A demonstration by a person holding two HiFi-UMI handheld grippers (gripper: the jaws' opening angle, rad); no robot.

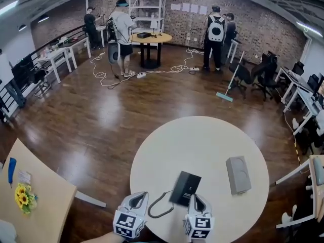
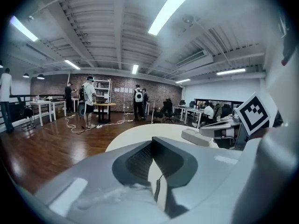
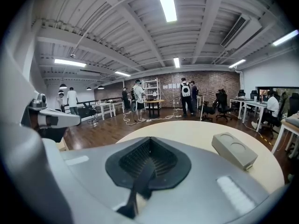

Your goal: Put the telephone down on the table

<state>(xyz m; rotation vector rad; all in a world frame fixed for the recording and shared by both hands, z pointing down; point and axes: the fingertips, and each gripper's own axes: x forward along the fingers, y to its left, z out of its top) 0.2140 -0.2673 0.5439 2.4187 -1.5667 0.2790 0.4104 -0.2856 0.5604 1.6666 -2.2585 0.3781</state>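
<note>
Closest to the head camera, at the bottom edge, sit the two hand-held grey grippers with their black-and-white marker cubes; the left gripper point(image 1: 137, 196) has its jaws pressed together at the tips with nothing pinched, and its own view shows only a slit behind the tips, through which pale table and a thin strand of cord appear; the right gripper point(image 1: 196, 199) is likewise closed and empty, its ribbed dark pads meeting at the front in its own view; both point out over the near edge of the round cream-coloured table point(image 1: 202, 138); the flat black rectangular telephone point(image 1: 185, 188) lies on that table, between the two grippers and just ahead of the right one, apart from both; its dark curled cord point(image 1: 158, 208) loops across the tabletop from the telephone's lower left corner towards the left gripper; a grey rectangular box with two round recesses in its top point(image 1: 238, 174) rests flat on the table, well to the right of the telephone; beyond the table stretches dark wooden floor, with several people standing far off by a brick wall.
</note>
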